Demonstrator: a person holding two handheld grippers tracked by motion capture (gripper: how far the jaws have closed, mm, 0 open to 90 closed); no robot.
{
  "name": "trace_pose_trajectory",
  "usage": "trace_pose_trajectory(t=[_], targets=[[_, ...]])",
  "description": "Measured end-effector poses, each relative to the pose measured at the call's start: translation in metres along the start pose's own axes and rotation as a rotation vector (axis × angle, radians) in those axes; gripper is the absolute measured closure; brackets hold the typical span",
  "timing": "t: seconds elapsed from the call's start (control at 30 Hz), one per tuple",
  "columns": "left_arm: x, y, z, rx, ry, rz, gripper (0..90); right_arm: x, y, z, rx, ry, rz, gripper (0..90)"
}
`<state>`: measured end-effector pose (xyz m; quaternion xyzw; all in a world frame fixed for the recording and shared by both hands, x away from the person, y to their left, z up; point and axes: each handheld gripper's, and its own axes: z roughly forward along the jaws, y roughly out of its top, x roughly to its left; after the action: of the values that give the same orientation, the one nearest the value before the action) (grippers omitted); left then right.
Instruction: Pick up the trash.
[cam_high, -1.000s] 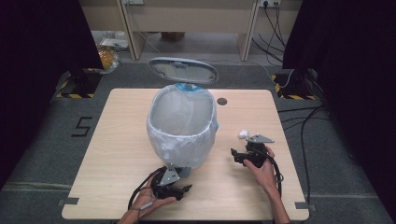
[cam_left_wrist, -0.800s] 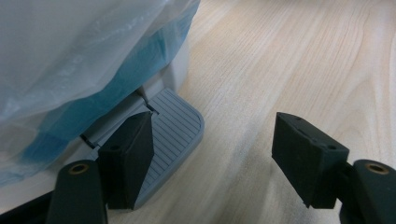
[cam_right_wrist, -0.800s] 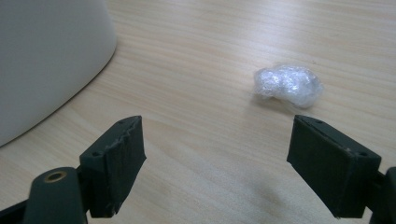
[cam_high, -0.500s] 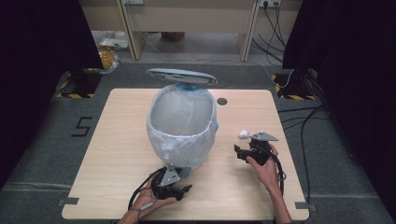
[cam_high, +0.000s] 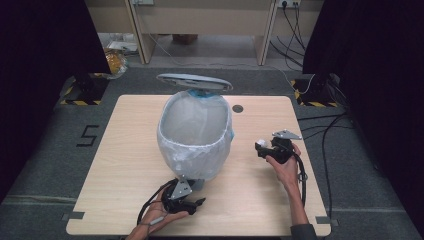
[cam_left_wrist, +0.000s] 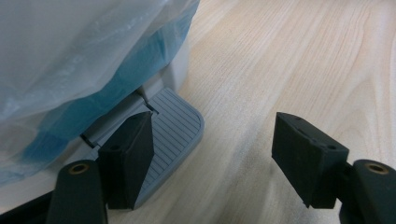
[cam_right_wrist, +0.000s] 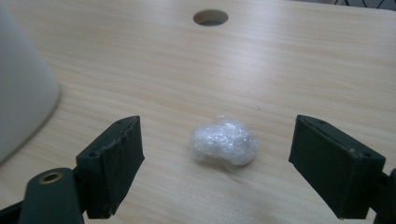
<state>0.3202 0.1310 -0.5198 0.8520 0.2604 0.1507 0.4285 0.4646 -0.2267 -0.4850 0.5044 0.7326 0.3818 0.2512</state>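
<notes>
- Lying on the bare wood of the table (cam_high: 125, 150), a small crumpled wad of clear film (cam_right_wrist: 224, 141) was seen between the two black jaws of the right gripper (cam_right_wrist: 217, 119), touched by neither of them.
- Those jaws were held wide apart, with free wood visible on each side of the wad (the gap on either side was about equal).
- From above, the wad (cam_high: 260, 143) was seen just in front of the right gripper (cam_high: 265, 149), to the right of the pedal bin (cam_high: 195, 135) and apart from it.
- In the right gripper view, a pale curved wall of the bin (cam_right_wrist: 23, 93) was seen at the left edge, and a round hole (cam_right_wrist: 210, 17) in the tabletop farther off.
- The bin was lined with a translucent bag (cam_high: 192, 150), folded down over the rim, with some blue showing beneath it.
- Its grey lid (cam_high: 194, 81) was raised well above the mouth, nearly level in the high view.
- At the foot of the bin, the ribbed grey pedal (cam_left_wrist: 175, 126) was met by one jaw tip of the left gripper (cam_left_wrist: 212, 116); the other jaw was held over bare wood, well to the side.
- The left jaws were thus also kept apart, with nothing clamped between them.
- Each gripper was held in a hand of the person (forearms entering from the near edge of the table).
</notes>
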Motion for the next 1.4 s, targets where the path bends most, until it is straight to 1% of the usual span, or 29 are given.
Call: trace_pose_trajectory(t=[0.03,0.07,0.1,0.13,0.17,0.2,0.23,0.27,0.3,0.33,0.37,0.43,0.47,0.5,0.53,0.57,0.63,0.77,0.87,0.9,0.97,1.03,1.07,1.13,1.17,1.2,1.23,1.3,1.4], targets=[[0.0,0.0,0.0,0.0,0.0,0.0,29.2,0.0,0.001,0.004,0.007,-0.023,-0.018,20.8],[0.0,0.0,0.0,-0.001,-0.004,0.0,29.2,0.0,0.002,0.007,0.014,-0.034,-0.031,22.5],[0.001,-0.001,-0.001,0.001,-0.002,0.006,29.5,0.0,0.003,0.012,0.018,-0.034,-0.04,26.4],[0.0,-0.001,0.0,-0.005,-0.003,-0.001,29.6,0.0,0.003,0.015,0.021,-0.029,-0.029,29.1],[0.001,-0.001,-0.001,0.007,-0.002,0.012,29.6,-0.001,0.002,0.019,0.027,-0.022,-0.019,31.7],[0.001,-0.001,-0.001,0.007,-0.002,0.012,29.6,-0.001,0.0,0.022,0.04,-0.027,-0.009,33.8],[0.0,-0.001,0.0,-0.002,0.0,0.005,29.6,-0.002,-0.002,0.026,0.056,-0.035,-0.009,35.3],[0.0,-0.001,0.0,-0.002,0.0,0.005,29.6,-0.002,-0.002,0.026,0.056,-0.035,-0.009,35.3],[0.0,-0.001,0.0,-0.002,0.0,0.005,29.6,-0.004,-0.006,0.033,0.079,-0.049,-0.013,38.3],[0.0,-0.001,0.0,-0.002,0.0,0.005,29.6,-0.004,-0.006,0.033,0.079,-0.049,-0.013,38.3],[0.001,-0.001,-0.001,0.006,0.001,0.012,29.6,-0.005,-0.009,0.038,0.098,-0.054,-0.009,42.7],[0.0,-0.001,-0.001,0.007,0.002,0.014,29.6,-0.005,-0.008,0.038,0.077,-0.057,-0.014,45.3],[0.0,-0.001,0.0,0.0,0.002,0.007,29.6,-0.005,-0.008,0.039,0.088,-0.049,-0.033,46.0],[0.0,-0.001,-0.001,0.007,0.002,0.014,29.6,-0.005,-0.007,0.039,0.096,-0.046,-0.05,46.6],[0.0,-0.001,-0.001,0.006,0.001,0.012,29.6,-0.004,-0.006,0.039,0.1,-0.06,-0.075,47.2],[0.0,-0.001,-0.001,0.006,0.001,0.012,29.6,-0.004,-0.006,0.039,0.1,-0.06,-0.075,47.2],[0.0,-0.001,-0.001,0.006,0.003,0.013,29.6,-0.002,-0.002,0.038,0.101,-0.086,-0.106,47.9],[0.0,-0.001,-0.001,0.006,0.002,0.012,29.6,0.0,0.006,0.027,0.056,-0.07,-0.1,48.1],[0.0,-0.001,-0.001,0.006,0.003,0.014,29.6,0.003,0.011,0.016,0.038,-0.058,-0.093,48.1],[0.0,-0.001,-0.001,0.007,0.002,0.013,29.6,0.003,0.014,0.009,0.017,-0.04,-0.076,48.1],[0.0,-0.001,-0.001,0.005,0.002,0.013,29.6,0.004,0.016,0.005,0.007,-0.031,-0.067,48.1],[0.0,-0.001,-0.001,0.005,0.003,0.013,29.6,0.006,0.021,-0.006,-0.006,-0.023,-0.075,48.1],[0.0,-0.001,-0.001,0.006,0.002,0.012,29.6,0.006,0.021,-0.006,-0.006,-0.023,-0.075,48.1],[0.0,-0.001,-0.001,0.006,0.002,0.012,29.6,0.009,0.025,-0.019,-0.027,0.003,-0.06,48.1],[0.0,-0.001,-0.001,0.006,0.002,0.012,29.6,0.009,0.025,-0.019,-0.027,0.003,-0.06,48.1],[0.0,-0.001,-0.001,0.006,0.003,0.012,29.6,0.011,0.027,-0.028,-0.04,0.017,-0.058,48.1],[0.0,-0.001,-0.001,0.006,0.002,0.012,29.6,0.011,0.027,-0.028,-0.04,0.017,-0.058,48.1],[0.0,-0.001,-0.001,0.006,0.002,0.011,29.6,0.013,0.031,-0.037,-0.048,0.022,-0.07,48.1],[0.0,-0.001,-0.001,0.006,0.002,0.011,29.7,0.018,0.04,-0.052,-0.076,0.038,-0.072,48.0]])
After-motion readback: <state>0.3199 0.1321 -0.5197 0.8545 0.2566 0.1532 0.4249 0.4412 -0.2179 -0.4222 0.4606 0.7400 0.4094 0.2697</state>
